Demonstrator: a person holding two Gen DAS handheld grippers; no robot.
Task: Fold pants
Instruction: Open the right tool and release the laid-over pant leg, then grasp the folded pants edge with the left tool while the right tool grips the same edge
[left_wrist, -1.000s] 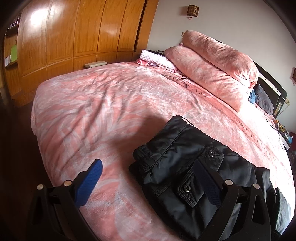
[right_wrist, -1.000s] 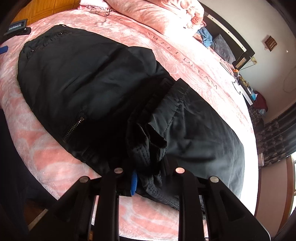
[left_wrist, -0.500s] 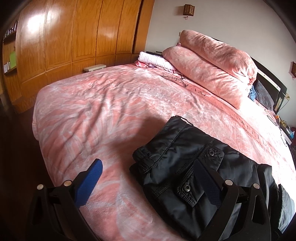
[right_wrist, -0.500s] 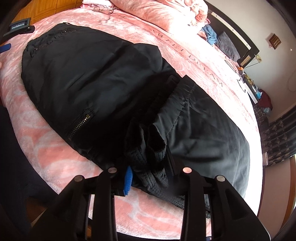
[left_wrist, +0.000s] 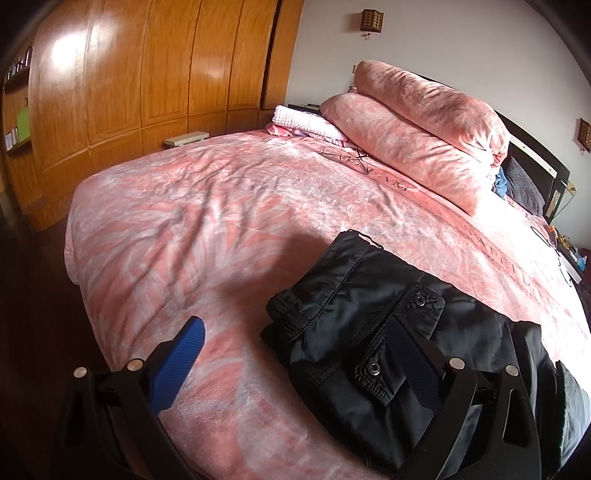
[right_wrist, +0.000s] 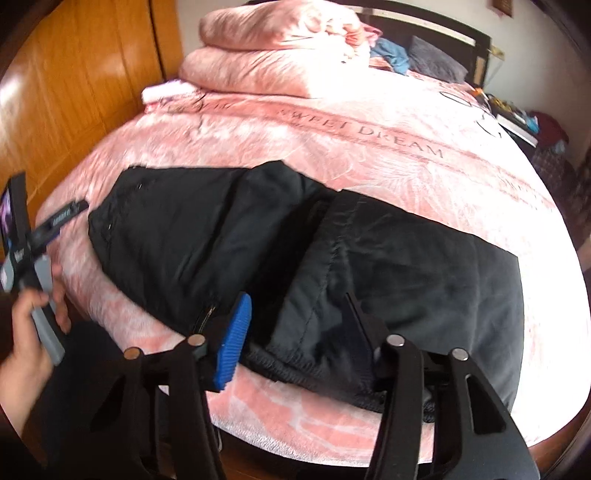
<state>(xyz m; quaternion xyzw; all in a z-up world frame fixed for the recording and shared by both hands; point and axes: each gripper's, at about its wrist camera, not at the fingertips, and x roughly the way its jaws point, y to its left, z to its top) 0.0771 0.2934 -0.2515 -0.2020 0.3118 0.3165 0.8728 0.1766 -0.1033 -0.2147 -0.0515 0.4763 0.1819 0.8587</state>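
Right hand-held gripper (right_wrist: 295, 325) released pants (right_wrist: 369, 266), seemingly.

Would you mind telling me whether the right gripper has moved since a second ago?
Yes. The right gripper has opened, released the black pants and backed away, as the headboard now shows.

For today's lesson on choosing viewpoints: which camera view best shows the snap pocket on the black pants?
The left wrist view. The snap pocket lies close and sharp there, both metal snaps plain, at the folded end of the pants. The right wrist view shows the pants almost whole across the bed, but no snap pocket can be made out.
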